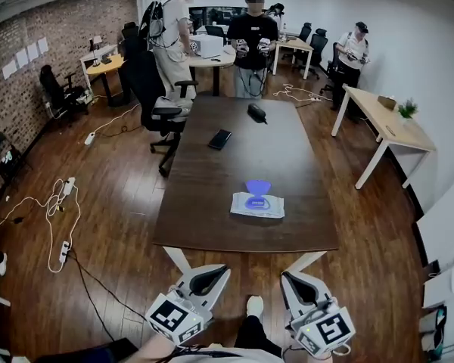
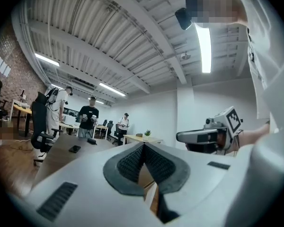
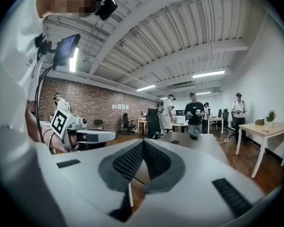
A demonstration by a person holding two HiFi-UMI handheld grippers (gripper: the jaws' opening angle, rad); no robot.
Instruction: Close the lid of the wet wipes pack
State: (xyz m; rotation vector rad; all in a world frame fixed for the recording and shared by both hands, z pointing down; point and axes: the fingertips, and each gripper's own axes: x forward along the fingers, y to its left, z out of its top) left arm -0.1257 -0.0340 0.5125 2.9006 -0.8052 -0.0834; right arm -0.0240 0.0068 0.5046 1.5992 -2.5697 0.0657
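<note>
The wet wipes pack [image 1: 257,204] lies flat on the dark wooden table [image 1: 212,218], near its front edge. Its blue lid [image 1: 258,187] stands flipped up at the pack's far side. My left gripper [image 1: 210,274] and my right gripper [image 1: 298,281] hover side by side in front of the table's near edge, well short of the pack. Both point level towards the table. In the left gripper view the left gripper [image 2: 143,145] has its jaws together with nothing between them. The right gripper [image 3: 143,142] looks the same in the right gripper view. Neither gripper view shows the pack.
A black phone [image 1: 220,138] and a dark object [image 1: 256,113] lie further up the table. An office chair [image 1: 155,97] stands at the table's far left and a white desk [image 1: 386,119] to the right. Several people stand at the back. Cables [image 1: 64,203] trail across the floor on the left.
</note>
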